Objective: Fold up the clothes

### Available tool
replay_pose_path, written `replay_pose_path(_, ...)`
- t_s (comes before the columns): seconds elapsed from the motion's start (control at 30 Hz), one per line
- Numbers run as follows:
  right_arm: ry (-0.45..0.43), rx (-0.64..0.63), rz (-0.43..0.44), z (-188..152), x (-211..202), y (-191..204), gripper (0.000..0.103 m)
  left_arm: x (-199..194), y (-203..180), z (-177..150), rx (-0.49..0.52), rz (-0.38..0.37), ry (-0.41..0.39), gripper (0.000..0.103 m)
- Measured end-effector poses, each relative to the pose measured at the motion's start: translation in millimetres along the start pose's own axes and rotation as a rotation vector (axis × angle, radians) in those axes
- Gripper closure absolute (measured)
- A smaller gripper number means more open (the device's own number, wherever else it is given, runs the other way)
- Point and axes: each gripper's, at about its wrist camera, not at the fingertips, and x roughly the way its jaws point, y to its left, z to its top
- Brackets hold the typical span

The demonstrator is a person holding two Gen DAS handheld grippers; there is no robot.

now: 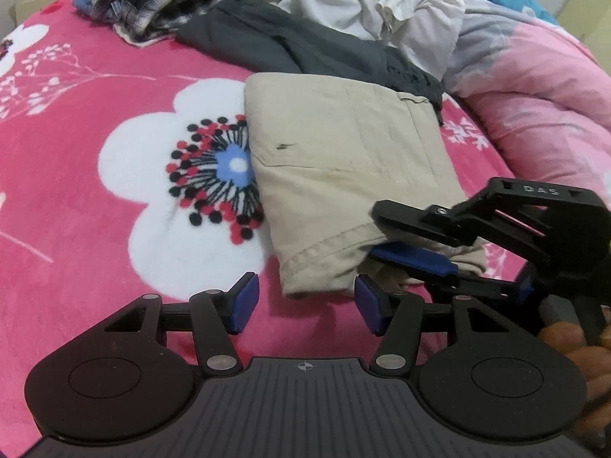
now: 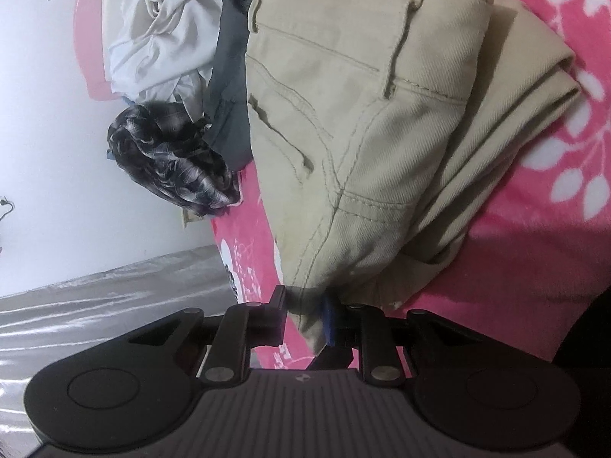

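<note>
Lying folded on the pink floral blanket (image 1: 95, 95), the beige trousers (image 1: 343, 160) show a pocket seam; right claw (image 2: 305, 318) pinches their hem; left claw (image 1: 305, 303) spread.

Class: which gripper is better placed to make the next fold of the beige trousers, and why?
Probably the right gripper: it is shut on the trousers' near corner. The left gripper is open, holding nothing, just short of the hem.

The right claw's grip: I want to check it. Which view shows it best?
Left wrist view: the right claw bites the khaki trousers' near edge. Right wrist view shows fabric between its fingers, close up.
</note>
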Motion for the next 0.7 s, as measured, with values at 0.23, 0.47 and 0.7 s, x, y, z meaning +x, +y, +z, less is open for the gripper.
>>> replay_pose_path(0.23, 0.000, -0.017, 0.020, -0.8, -3.2, 1.9, 0.082, 4.1, -3.3, 2.5, 0.018, 0.114, -0.054, 0.046)
replay_pose_path(0.47, 0.030, -0.020, 0.010, 0.9, 1.1, 2.9, 0.083, 4.1, -3.3, 0.8, -0.035, 0.166, -0.104, 0.047)
replay_pose_path(0.7, 0.101, -0.014, -0.059, -1.2, 13.7, 7.9, 0.064, 3.8, -2.1, -0.2, -0.056, 0.163, -0.117, 0.047)
